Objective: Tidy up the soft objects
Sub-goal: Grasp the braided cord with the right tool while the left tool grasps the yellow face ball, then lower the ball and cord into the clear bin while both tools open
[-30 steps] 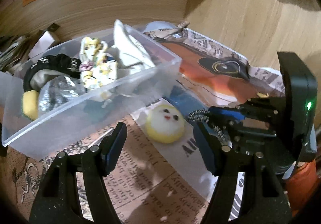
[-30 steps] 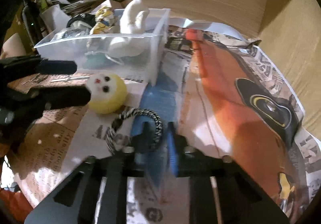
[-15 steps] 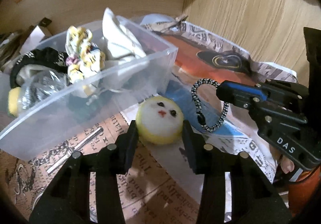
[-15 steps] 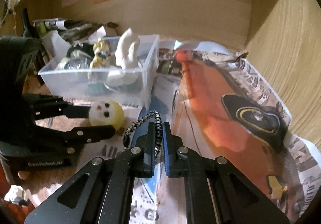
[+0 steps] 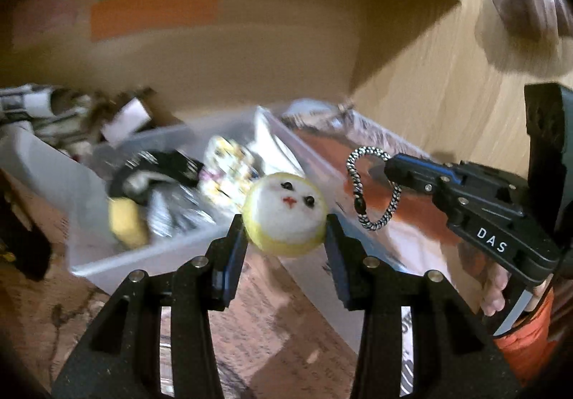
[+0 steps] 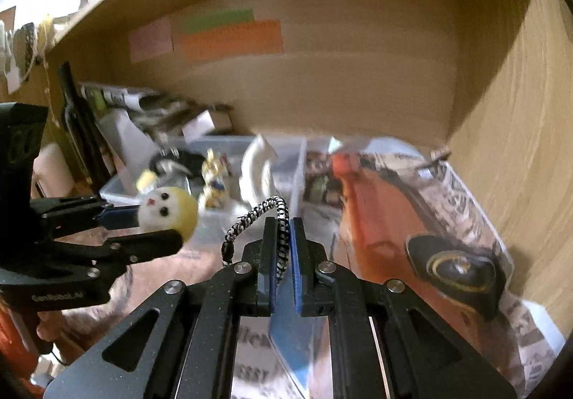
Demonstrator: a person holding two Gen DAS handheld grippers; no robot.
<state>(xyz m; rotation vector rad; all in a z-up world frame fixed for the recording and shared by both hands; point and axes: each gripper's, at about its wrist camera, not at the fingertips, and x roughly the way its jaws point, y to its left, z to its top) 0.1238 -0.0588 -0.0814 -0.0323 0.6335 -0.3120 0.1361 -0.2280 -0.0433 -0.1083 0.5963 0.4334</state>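
My left gripper (image 5: 285, 236) is shut on a yellow and white plush ball with a face (image 5: 284, 214) and holds it in the air in front of the clear plastic bin (image 5: 143, 256). The ball also shows in the right wrist view (image 6: 168, 209), between the left gripper's fingers (image 6: 143, 241). My right gripper (image 6: 283, 238) is shut on a black and white braided cord loop (image 6: 258, 216), lifted above the newspaper. In the left wrist view the loop (image 5: 372, 191) hangs from the right gripper (image 5: 394, 166), right of the ball.
The bin (image 6: 118, 191) holds several soft items: a white plush (image 6: 258, 170), a yellow and white toy (image 5: 229, 173), a black fabric piece (image 5: 157, 170). Newspaper with an orange car picture (image 6: 394, 220) covers the shelf floor. Wooden walls stand behind and right. Clutter (image 6: 143, 109) sits back left.
Both grippers have risen. The left gripper has closed on the plush ball and lifted it off the newspaper. The right gripper has lifted the cord loop higher.
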